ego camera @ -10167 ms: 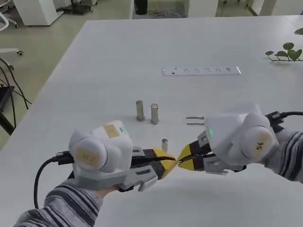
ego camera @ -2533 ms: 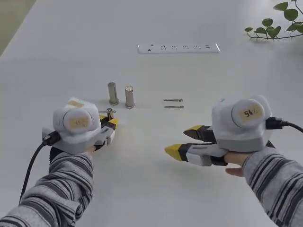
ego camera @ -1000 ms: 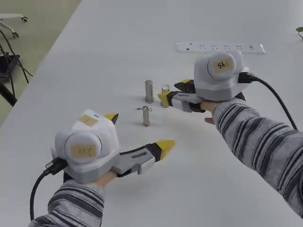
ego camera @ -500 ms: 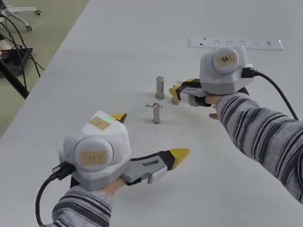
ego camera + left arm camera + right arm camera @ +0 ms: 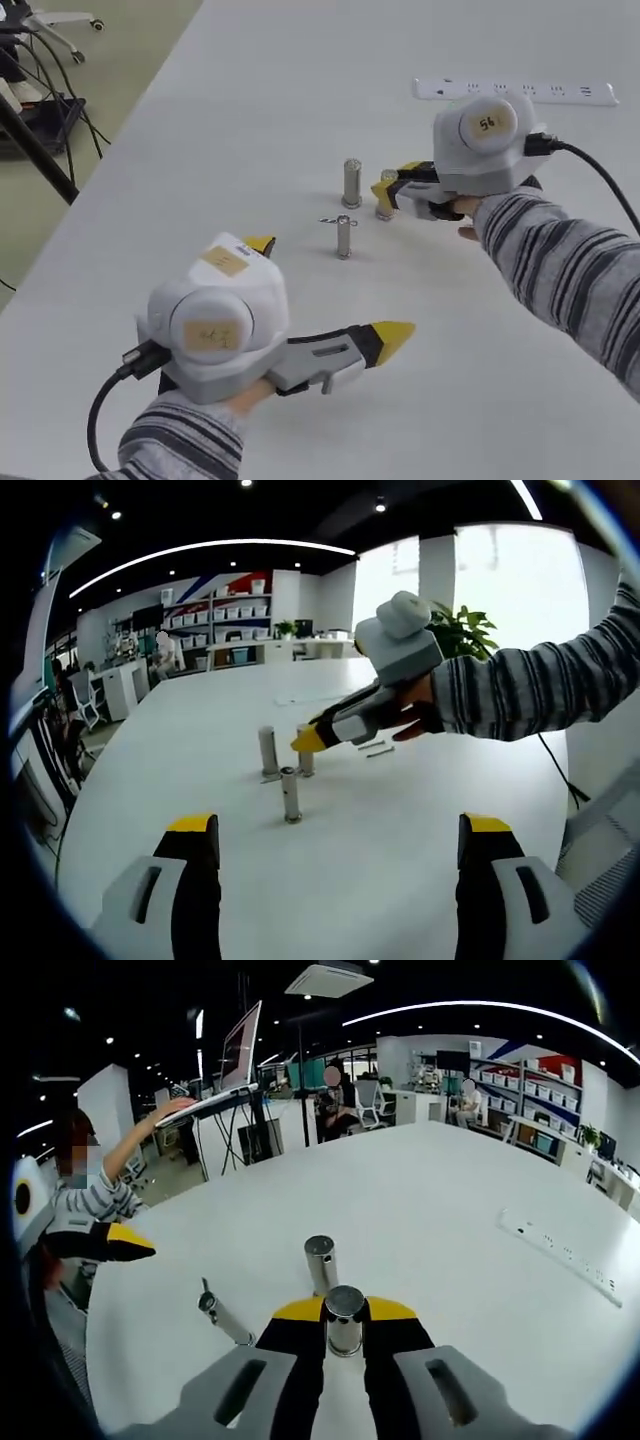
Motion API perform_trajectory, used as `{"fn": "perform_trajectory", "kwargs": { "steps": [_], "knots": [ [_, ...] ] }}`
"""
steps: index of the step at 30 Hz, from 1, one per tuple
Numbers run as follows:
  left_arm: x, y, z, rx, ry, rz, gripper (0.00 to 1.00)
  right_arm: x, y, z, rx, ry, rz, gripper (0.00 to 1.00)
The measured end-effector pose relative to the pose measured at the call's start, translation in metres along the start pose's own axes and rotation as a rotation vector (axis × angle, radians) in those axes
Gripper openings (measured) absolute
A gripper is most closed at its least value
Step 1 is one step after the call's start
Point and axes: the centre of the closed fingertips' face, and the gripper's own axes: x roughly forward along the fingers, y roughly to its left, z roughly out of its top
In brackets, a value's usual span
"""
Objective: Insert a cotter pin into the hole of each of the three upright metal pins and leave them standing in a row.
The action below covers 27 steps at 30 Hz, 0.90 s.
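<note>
r gripper (image 5: 393, 186): jaws clamped on gripped pin (image 5: 345, 1326), upright on table (image 5: 300, 100). l gripper (image 5: 324, 289): jaws spread wide, holding nothing, low over table. rear pin (image 5: 352, 183) stands just beside gripped pin. front pin (image 5: 344, 238) stands apart, w/ cotter pin (image 5: 336, 220) through its hole. two spare cotter pins (image 5: 371, 747) lie flat near r gripper.

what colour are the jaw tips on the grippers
Yellow, on black jaws; clearest in the right gripper view, where the right gripper grips a metal pin.
</note>
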Motion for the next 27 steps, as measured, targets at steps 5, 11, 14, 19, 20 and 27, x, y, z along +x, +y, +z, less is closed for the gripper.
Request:
{"fn": "perform_trajectory", "kwargs": {
  "steps": [5, 11, 14, 19, 20, 27],
  "knots": [
    [-0.001, 0.001, 0.003, -0.001, -0.011, 0.005, 0.99, -0.013, 0.007, 0.000, -0.069, 0.008, 0.038, 0.08],
    [-0.002, 0.000, 0.004, 0.006, -0.014, 0.001, 0.99, -0.033, 0.014, -0.010, -0.173, 0.043, 0.079, 0.08],
    [-0.003, -0.001, 0.006, 0.009, -0.018, -0.003, 0.99, -0.037, 0.009, -0.016, -0.190, 0.055, 0.081, 0.08],
    [-0.005, -0.005, 0.006, 0.020, -0.017, -0.013, 0.99, -0.054, 0.014, -0.032, -0.190, 0.071, 0.096, 0.08],
    [-0.005, -0.006, 0.005, 0.022, -0.014, -0.012, 0.99, -0.057, 0.017, -0.034, -0.191, 0.069, 0.102, 0.08],
    [-0.008, -0.012, 0.002, 0.033, -0.005, -0.024, 0.98, -0.070, 0.031, -0.045, -0.178, 0.052, 0.176, 0.08]
  ]
}}
